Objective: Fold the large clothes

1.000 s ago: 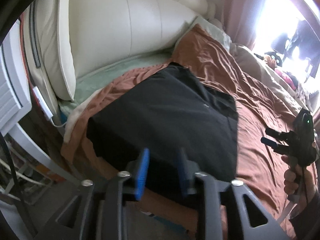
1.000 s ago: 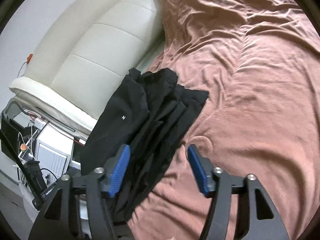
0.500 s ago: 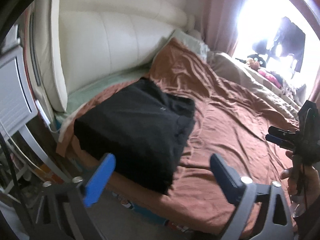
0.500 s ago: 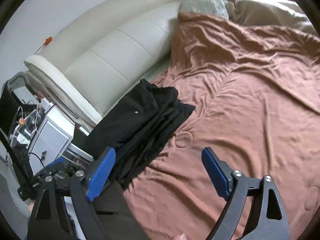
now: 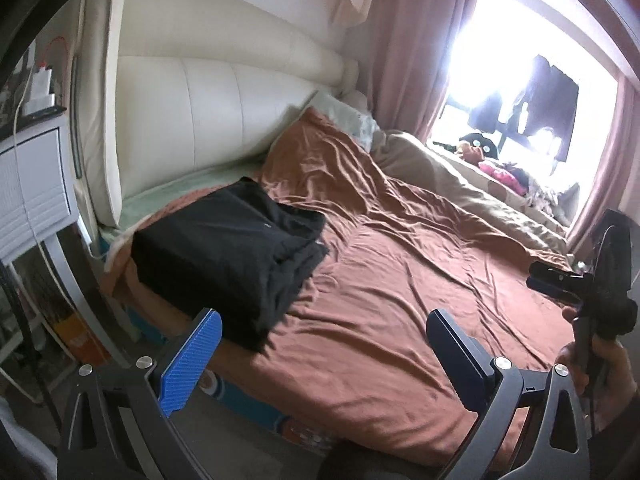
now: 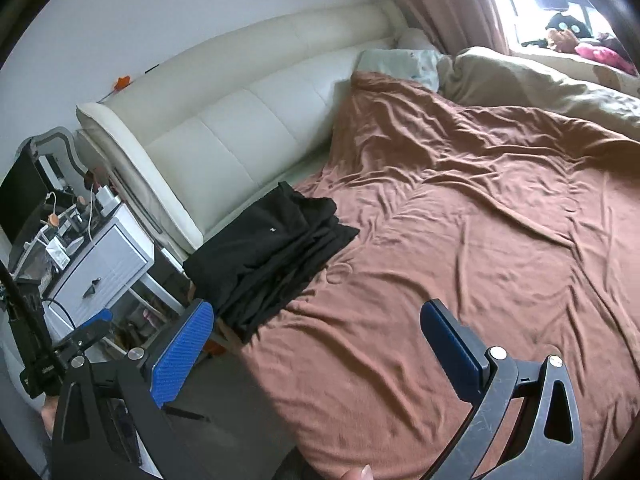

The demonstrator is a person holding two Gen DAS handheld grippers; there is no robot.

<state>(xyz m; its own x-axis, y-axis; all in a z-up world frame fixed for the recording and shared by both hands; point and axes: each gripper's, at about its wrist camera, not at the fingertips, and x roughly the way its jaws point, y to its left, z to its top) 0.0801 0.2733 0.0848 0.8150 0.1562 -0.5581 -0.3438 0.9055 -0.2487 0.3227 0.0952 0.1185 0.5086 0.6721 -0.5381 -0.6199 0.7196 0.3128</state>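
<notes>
Your left gripper (image 5: 320, 344) and right gripper (image 6: 316, 336) have both just been opening and are wide apart with nothing between them, and the folded black clothes (image 5: 228, 248) lie on the bed (image 5: 420, 280) corner, ahead and nearer your left gripper.

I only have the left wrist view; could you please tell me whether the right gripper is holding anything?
Observer: No. The right gripper is open; its jaws have just been opening, and nothing is between them.
Operator: Thank you. Where is the garment relative to it?
Observer: The folded garment lies on the bed corner, beyond the gripper and to the left, clear of both pads.
Operator: And is anything on the nightstand?
Observer: Yes, the nightstand top is cluttered with cables and small items, with a dark screen beside it.
</notes>
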